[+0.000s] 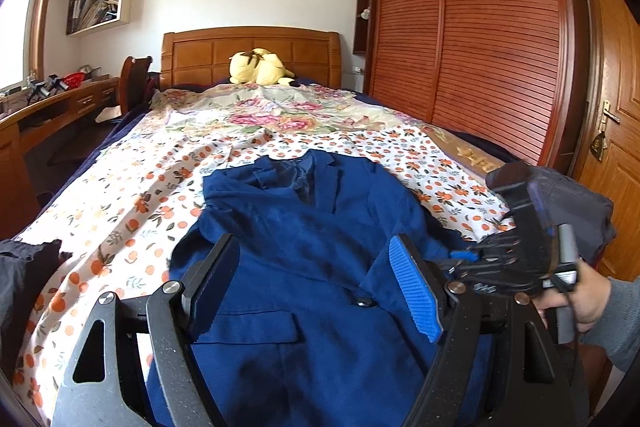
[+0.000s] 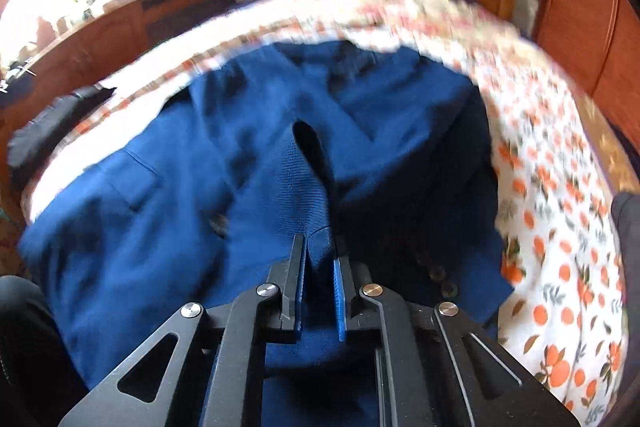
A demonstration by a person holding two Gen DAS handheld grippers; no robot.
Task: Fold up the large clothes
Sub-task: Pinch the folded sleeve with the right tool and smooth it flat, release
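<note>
A dark blue blazer (image 1: 304,235) lies front up on the bed, collar toward the headboard. My left gripper (image 1: 316,267) is open and empty, hovering over the blazer's lower front near its button and pocket flap. My right gripper (image 2: 320,259) is shut on a fold of the blazer (image 2: 224,163), a sleeve lifted over the jacket's front. The right gripper also shows in the left wrist view (image 1: 524,255) at the blazer's right edge, held by a hand. The right wrist view is motion-blurred.
The bed is covered by an orange-print sheet (image 1: 132,195) and a floral quilt (image 1: 264,111). A yellow plush toy (image 1: 258,67) sits at the headboard. Dark clothes lie at the left edge (image 1: 24,267) and right edge (image 1: 576,203). A wooden wardrobe (image 1: 472,27) stands right, a desk (image 1: 52,111) left.
</note>
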